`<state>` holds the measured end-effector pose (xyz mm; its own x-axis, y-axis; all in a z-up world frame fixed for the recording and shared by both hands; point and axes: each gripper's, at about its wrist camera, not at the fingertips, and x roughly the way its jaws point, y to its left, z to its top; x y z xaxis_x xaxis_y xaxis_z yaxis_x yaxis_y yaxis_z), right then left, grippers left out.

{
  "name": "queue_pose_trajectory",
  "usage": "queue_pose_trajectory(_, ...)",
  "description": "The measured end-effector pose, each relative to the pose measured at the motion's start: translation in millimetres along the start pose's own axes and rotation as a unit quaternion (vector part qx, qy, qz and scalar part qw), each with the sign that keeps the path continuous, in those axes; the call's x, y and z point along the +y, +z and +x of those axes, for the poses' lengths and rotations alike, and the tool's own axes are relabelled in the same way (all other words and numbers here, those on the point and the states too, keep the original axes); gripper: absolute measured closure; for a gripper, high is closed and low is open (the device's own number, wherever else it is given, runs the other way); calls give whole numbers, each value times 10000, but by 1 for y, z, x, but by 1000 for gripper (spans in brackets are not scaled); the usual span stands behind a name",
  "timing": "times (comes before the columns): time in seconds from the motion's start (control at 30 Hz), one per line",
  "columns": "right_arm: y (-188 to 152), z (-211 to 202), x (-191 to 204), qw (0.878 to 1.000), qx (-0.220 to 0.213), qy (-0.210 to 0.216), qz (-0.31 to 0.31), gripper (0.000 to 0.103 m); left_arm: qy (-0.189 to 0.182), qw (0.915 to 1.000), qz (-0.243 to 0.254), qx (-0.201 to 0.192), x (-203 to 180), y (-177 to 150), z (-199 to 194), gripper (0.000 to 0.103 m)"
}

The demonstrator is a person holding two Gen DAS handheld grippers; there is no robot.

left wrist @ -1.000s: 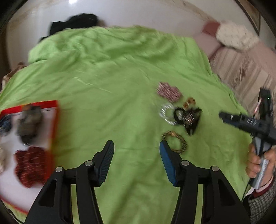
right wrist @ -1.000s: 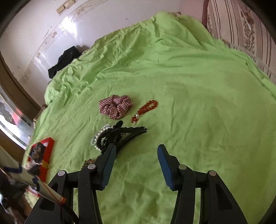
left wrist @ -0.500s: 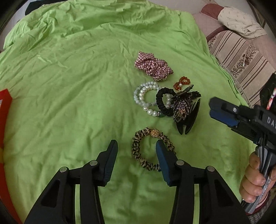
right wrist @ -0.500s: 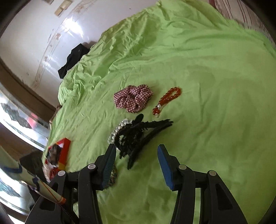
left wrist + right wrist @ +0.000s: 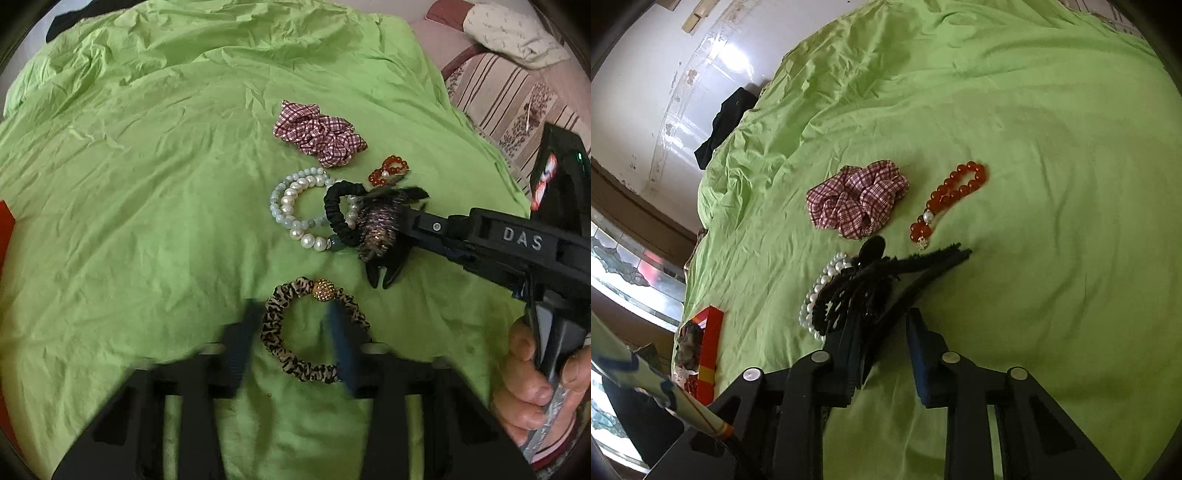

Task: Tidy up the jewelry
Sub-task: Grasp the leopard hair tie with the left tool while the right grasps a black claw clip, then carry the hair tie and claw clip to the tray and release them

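A leopard-print scrunchie (image 5: 284,332) with a gold bead lies on the green sheet (image 5: 129,184). My left gripper (image 5: 291,345) is open and straddles it, fingers blurred. My right gripper (image 5: 882,343) is open around the near end of a black claw clip (image 5: 908,280), also seen in the left wrist view (image 5: 380,236). Beside the clip lie pearl bracelets (image 5: 291,210), a black hair tie (image 5: 336,214), an orange bead bracelet (image 5: 945,195) and a plaid scrunchie (image 5: 857,199).
A red-rimmed box (image 5: 709,350) holding other pieces sits at the sheet's left edge. A striped cushion (image 5: 509,99) lies to the right of the bed. A dark cloth (image 5: 724,122) lies at the far edge by the wall.
My left gripper has moved forward and down over the leopard scrunchie. My right gripper has moved in onto the black claw clip.
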<state>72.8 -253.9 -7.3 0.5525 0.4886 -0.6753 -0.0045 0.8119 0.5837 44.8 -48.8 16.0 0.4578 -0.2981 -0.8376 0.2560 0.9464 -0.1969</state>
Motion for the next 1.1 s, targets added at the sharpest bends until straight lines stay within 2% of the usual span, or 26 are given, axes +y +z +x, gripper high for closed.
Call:
queue_pose_trajectory(0.03, 1, -1, -1, 10000, 21, 63, 27, 89, 40, 10000, -9, 55, -1, 0, -1, 96)
queue_pose_trajectory(0.2, 2, -17, 3, 9991, 8, 407, 73, 98, -76, 9998, -145, -100, 2, -2, -25, 97)
queue_pose_trajectory(0.43, -2, -46, 8, 9978, -164, 640, 113, 98, -61, 9980, -79, -626, 9, -18, -88, 97)
queue_pose_trajectory(0.6, -10, -59, 11, 9974, -221, 681, 87, 98, -110, 9955, -225, -917, 28, -33, -129, 97)
queue_pose_trajectory(0.7, -18, -64, 17, 9973, -210, 705, 19, 98, -18, 9931, -293, -1133, 43, -43, -155, 97)
queue_pose_trajectory(0.9, -43, -64, 38, 9974, -108, 664, -274, 98, 527, 9846, -484, -1594, 91, -64, -202, 97)
queue_pose_trajectory(1.0, -56, -63, 57, 9965, -25, 688, -465, 98, 805, 9809, -598, -1666, 122, -75, -218, 97)
queue_pose_trajectory(1.1, -68, -59, 82, 9944, 137, 762, -719, 98, 1277, 9748, -753, -1668, 156, -86, -228, 96)
